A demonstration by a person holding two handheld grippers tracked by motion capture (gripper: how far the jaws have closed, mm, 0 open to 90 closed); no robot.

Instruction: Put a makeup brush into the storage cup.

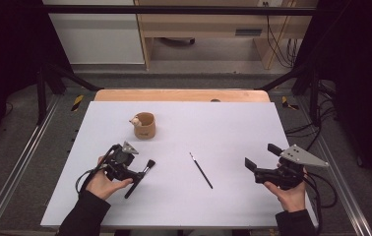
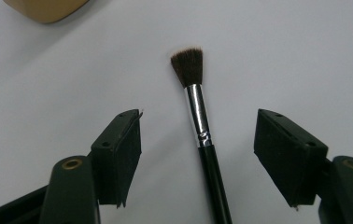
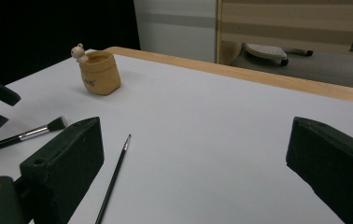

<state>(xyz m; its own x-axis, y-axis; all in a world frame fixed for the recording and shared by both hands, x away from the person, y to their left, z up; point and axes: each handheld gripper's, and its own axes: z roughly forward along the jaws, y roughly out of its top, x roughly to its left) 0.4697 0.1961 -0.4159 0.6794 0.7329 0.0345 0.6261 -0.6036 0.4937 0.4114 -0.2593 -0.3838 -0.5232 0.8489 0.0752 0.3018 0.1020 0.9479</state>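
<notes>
Here the left hand-held gripper (image 2: 198,154), jaws open, straddles the brush (image 2: 201,130), bristles pointing toward the cup (image 1: 144,125); right hand-held gripper (image 1: 263,160) open over bare table (image 1: 243,123).

My left gripper (image 1: 136,169) sits jaws wide over the thick brush (image 2: 197,107), bare gaps both sides of the handle. Tan pot (image 1: 144,125) stands beyond it, well apart. Thin brush (image 1: 201,170) lies mid-table between my hands. My right gripper (image 1: 262,160) is spread over bare white tabletop (image 1: 233,128); right half and far edge are free
</notes>
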